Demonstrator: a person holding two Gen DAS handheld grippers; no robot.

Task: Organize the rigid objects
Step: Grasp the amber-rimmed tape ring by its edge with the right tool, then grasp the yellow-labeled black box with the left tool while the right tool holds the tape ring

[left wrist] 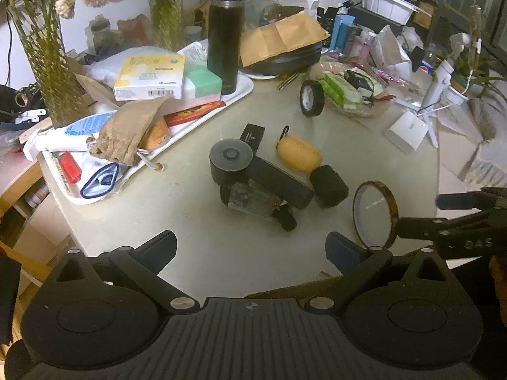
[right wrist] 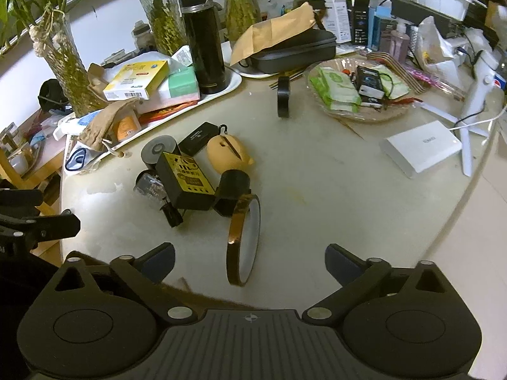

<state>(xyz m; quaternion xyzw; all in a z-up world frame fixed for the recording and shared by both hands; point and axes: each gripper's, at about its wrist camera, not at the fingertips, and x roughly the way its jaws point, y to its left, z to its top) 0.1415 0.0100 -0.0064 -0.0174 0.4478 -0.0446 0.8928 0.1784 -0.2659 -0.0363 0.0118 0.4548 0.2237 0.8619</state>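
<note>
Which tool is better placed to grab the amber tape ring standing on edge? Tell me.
Right. The amber tape ring stands directly ahead of the open right tool, between its fingers' line. For the left tool, it sits off to the right side.

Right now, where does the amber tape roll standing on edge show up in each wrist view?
Left wrist: amber tape roll at lower right, face toward the camera, right of the black clutter pile.
Right wrist: the roll at lower centre, seen edge-on, between the open tool's fingers.
Shared landmark: the tall black thermos at the back.
</note>
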